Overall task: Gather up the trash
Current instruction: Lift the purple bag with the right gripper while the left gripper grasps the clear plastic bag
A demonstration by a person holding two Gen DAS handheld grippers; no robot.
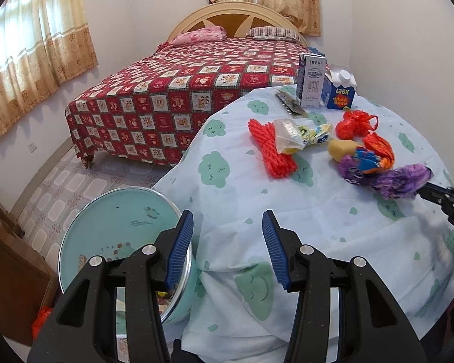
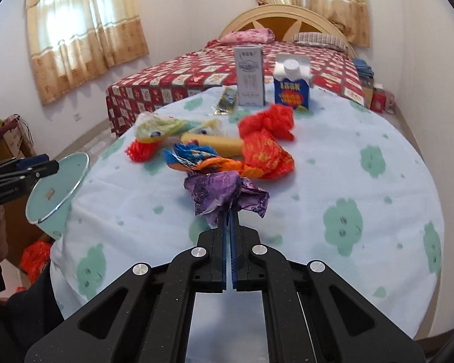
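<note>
Right gripper (image 2: 228,211) pinches purple wrapper (image 2: 224,193), seemingly lengthwise toward bed (image 2: 317,60).

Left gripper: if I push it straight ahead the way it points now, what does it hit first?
Most likely the draped tablecloth over the table's near edge, straight beyond the left gripper. Its open jaws hold nothing. The bin lies left of that line, though depth is unclear.

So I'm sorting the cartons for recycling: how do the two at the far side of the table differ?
The tall carton is slim, flat-topped and mostly white and grey; the short carton is squat, blue with yellow lettering. The short carton has a gabled top with a white screw cap; the tall carton shows no cap. Both stand upright, side by side on the tablecloth.
</note>
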